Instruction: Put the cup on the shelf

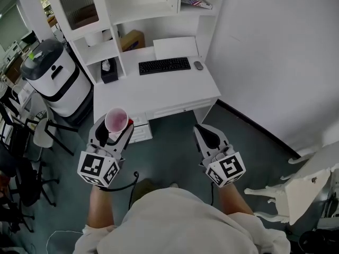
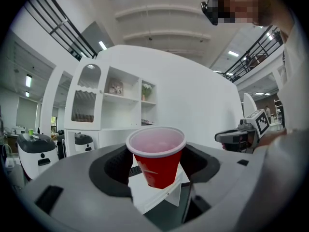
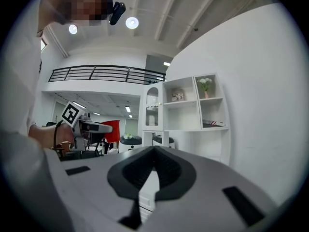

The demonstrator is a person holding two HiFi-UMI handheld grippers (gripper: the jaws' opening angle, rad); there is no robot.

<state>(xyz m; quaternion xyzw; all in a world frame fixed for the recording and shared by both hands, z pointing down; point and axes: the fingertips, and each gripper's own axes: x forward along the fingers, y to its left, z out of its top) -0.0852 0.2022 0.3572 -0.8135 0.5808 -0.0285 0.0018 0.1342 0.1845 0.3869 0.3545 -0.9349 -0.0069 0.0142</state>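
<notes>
A red plastic cup [image 1: 116,120] with a white rim stands upright between the jaws of my left gripper [image 1: 117,125], which is shut on it. In the left gripper view the cup [image 2: 157,166] sits between the dark pads [image 2: 113,166] and looks empty. My right gripper [image 1: 205,134] hangs level beside it over the floor, shut with nothing in it; its tips meet in the right gripper view [image 3: 154,150]. The white shelf unit [image 1: 143,9] rises above the desk [image 1: 159,94] ahead, and shows as open shelves [image 2: 123,112] in the left gripper view.
On the desk lie a black keyboard [image 1: 164,65], a mouse [image 1: 198,65] and a black tissue box [image 1: 109,70]. A cardboard box [image 1: 132,39] sits in a shelf niche. A white and black bin [image 1: 53,78] stands left, a white chair [image 1: 307,184] right.
</notes>
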